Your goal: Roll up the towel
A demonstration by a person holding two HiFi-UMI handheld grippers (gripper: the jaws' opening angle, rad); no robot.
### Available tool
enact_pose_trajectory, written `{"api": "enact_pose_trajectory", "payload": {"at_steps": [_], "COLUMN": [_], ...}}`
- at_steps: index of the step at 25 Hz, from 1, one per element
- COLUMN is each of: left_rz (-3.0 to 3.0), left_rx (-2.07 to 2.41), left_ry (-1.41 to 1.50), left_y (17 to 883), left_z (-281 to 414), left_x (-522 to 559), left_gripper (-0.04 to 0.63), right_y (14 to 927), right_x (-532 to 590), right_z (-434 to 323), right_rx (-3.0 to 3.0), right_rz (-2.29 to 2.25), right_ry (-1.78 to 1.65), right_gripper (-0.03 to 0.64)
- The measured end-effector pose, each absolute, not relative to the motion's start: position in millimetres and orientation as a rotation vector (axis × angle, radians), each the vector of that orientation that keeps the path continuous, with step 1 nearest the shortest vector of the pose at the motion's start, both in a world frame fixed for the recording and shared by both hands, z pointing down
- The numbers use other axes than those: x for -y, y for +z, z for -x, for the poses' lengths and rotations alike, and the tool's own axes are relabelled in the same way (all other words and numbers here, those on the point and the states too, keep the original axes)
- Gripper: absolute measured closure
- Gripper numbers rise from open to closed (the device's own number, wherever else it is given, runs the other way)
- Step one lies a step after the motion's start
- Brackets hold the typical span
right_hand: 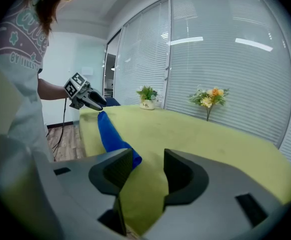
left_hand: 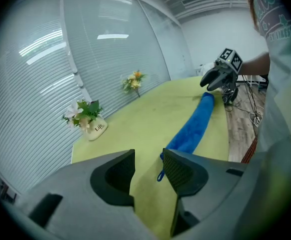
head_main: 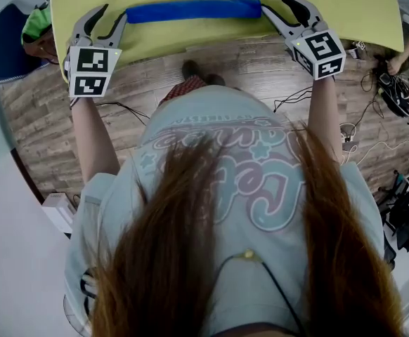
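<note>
— Any writing to read?
— Just "Life", on the white pot (left_hand: pixel 96 129) at the far side of the yellow-green table (left_hand: pixel 150 114). Also large lettering across the person's shirt (head_main: pixel 261 188), upside down in the head view and not safely read. Black-and-white square patterns on each marker cube (head_main: pixel 92 69).

— Holding what, that pot?
— Green leaves with white and pink flowers (left_hand: pixel 83 111). Farther along, close to the window blinds (left_hand: pixel 30 79), a second bunch (left_hand: pixel 134 81) of yellow and orange blooms on a thin stem. Can't make out its container.

— And the towel?
— Blue towel (head_main: pixel 194 10), already wound into one long roll. Lying along the near edge of the table, stretched between the two grippers. Small loop (left_hand: pixel 160 175) hanging off the end nearest the left gripper.

— Clenched on it, either one?
— No. Left gripper (head_main: pixel 114 12): released and spread, with only bare tablecloth between the pads and the roll's end just beside the jaw on that view's right. Right gripper (head_main: pixel 271 1): likewise parted, gripping nothing, with the roll's other end just past the jaw on its view's left.

— Anything else around?
— Under the table edge, a wood-plank floor (head_main: pixel 50 125) with black cables (head_main: pixel 310 93) trailing off to the right. More dark gear (head_main: pixel 398 90) heaped at the right edge of the head view. At its left edge, something dark blue (head_main: pixel 4 41), too cropped to name.
</note>
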State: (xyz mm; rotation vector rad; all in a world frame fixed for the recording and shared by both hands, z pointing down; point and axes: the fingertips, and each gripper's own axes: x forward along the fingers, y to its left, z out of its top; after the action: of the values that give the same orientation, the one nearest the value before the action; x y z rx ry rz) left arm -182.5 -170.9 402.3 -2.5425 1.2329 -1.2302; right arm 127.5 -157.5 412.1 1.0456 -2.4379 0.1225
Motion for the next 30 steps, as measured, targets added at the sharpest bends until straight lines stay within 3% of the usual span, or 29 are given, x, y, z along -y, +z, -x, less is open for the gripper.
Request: {"api": "enact_pose_trajectory", "payload": {"at_steps": [22,30], "left_rz": [2.646,2.754], "left_rx": [-1.339,-1.4], "left_ry": [-0.63,-0.243], "left_y": [312,279], "left_z": [110,79], "left_x": [123,96], "left_gripper": [0.448,0.448], "right_y": [289,275], "right_x": [121,94], "right_z": [-104,-83], "right_rx": [2.8,2.869], "right_rz": [-1.228,-1.141], "right_ry": [0.0,-0.061], "right_gripper": [0.426,0.426]}}
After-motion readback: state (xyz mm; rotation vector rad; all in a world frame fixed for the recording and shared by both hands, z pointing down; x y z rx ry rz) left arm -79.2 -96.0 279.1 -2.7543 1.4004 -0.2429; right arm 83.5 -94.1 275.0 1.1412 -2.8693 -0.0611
